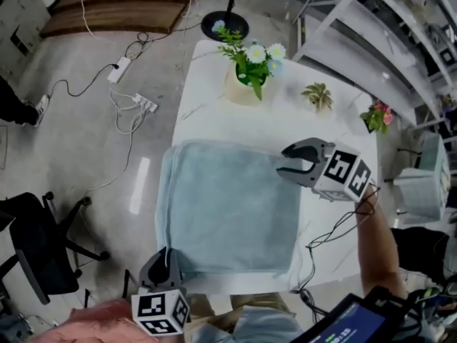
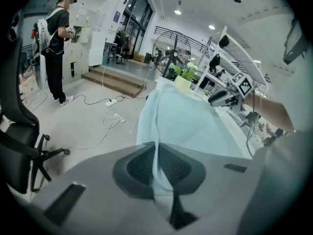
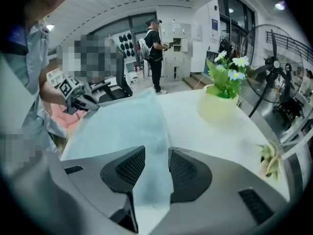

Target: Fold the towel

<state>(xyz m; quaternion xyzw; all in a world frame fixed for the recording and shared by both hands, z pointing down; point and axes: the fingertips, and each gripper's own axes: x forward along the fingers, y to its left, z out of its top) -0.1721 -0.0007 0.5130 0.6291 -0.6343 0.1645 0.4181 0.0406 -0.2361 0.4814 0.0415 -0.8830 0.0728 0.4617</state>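
pale blue towel (image 1: 228,206) flat on white counter (image 1: 214,98). left hand-held gripper (image 1: 166,261) pinching towel's near-left corner. right hand-held gripper (image 1: 290,161) spread over far-right corner, towel edge between jaws, unpinched; towel body lies leftward, nearer person.

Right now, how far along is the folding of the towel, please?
Done: the towel lies flat on the table, its left edge looking doubled, so perhaps one fold. In hand: the left gripper pinches its near-left corner; the right gripper stands open over the far-right corner, not gripping. Left: close there and fold again.
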